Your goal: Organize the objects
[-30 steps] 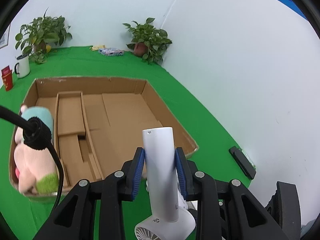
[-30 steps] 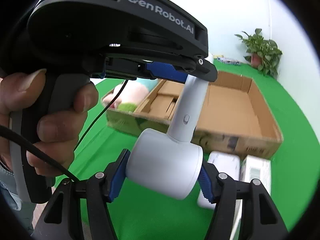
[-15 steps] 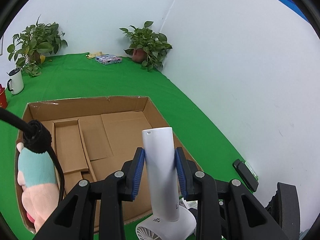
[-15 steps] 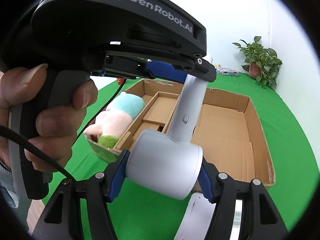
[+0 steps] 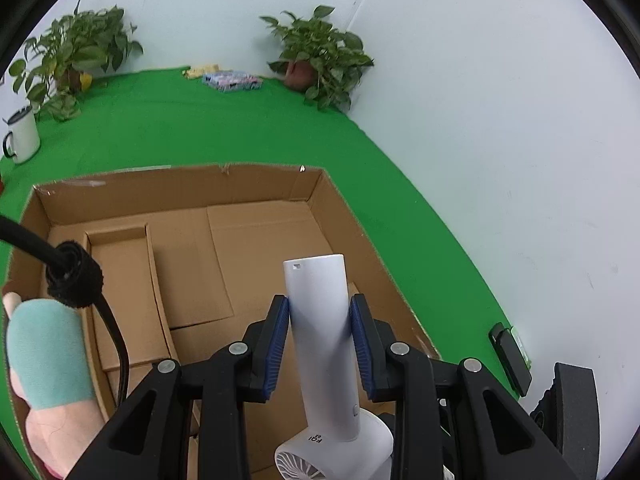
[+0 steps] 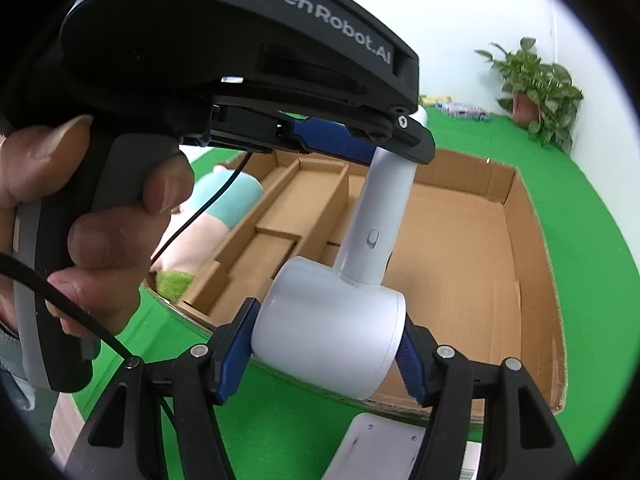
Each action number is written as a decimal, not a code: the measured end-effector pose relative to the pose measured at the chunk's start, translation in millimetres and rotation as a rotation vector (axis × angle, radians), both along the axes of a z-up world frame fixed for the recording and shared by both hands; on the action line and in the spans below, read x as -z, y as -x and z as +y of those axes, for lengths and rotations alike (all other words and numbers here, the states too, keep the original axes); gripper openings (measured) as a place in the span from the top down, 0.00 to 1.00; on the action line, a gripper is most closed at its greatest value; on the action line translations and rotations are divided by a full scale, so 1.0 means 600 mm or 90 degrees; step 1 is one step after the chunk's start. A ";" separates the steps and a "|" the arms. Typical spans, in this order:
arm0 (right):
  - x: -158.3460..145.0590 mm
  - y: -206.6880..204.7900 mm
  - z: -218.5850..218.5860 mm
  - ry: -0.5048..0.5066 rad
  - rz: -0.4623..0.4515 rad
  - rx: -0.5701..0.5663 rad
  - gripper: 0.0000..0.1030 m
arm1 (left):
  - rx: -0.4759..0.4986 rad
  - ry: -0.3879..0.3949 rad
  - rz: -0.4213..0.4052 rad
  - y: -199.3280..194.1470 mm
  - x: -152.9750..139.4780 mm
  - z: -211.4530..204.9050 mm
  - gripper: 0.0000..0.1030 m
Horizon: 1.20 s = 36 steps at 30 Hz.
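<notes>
Above the box (image 5: 320,196), both grippers hold one white fan (image 6: 332,312).
Left gripper (image 5: 320,340) pinches its handle, right gripper (image 6: 324,352) clamps its round head; a plush toy (image 5: 48,364) lies in the box's left compartment on the green bench (image 5: 168,120).

Ahead of your tools, a green cloth (image 5: 168,120) meets pale walls (image 5: 500,128). Potted plants (image 5: 320,56) stand along the far edge, and a white mug (image 5: 22,140) sits far left.
</notes>
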State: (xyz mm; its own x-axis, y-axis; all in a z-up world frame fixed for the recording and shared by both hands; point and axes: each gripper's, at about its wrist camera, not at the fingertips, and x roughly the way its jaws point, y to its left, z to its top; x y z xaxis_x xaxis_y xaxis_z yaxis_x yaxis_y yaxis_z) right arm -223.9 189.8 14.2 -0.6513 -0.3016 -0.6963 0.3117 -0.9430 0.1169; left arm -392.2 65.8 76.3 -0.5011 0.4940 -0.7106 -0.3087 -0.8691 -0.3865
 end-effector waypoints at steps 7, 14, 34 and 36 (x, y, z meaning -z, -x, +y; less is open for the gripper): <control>0.030 0.035 0.021 0.005 -0.063 -0.017 0.39 | -0.005 0.003 -0.049 0.039 0.067 0.004 0.72; 0.060 0.046 0.025 0.021 -0.140 -0.032 0.39 | -0.006 0.016 -0.100 0.063 0.133 0.008 0.71; 0.089 0.048 0.027 0.113 -0.225 -0.065 0.36 | -0.014 0.057 -0.144 0.077 0.180 0.003 0.69; 0.089 0.045 0.029 0.123 -0.228 -0.072 0.35 | -0.012 0.060 -0.127 0.066 0.164 -0.001 0.69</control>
State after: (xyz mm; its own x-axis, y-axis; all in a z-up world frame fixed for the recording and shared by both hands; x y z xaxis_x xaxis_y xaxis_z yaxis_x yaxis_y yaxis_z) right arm -250.7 207.0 -39.1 -0.3336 -0.5046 -0.7963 0.3196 -0.8552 0.4080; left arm -431.7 65.0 -22.4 -0.3545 0.4118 -0.8395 -0.2169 -0.9095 -0.3546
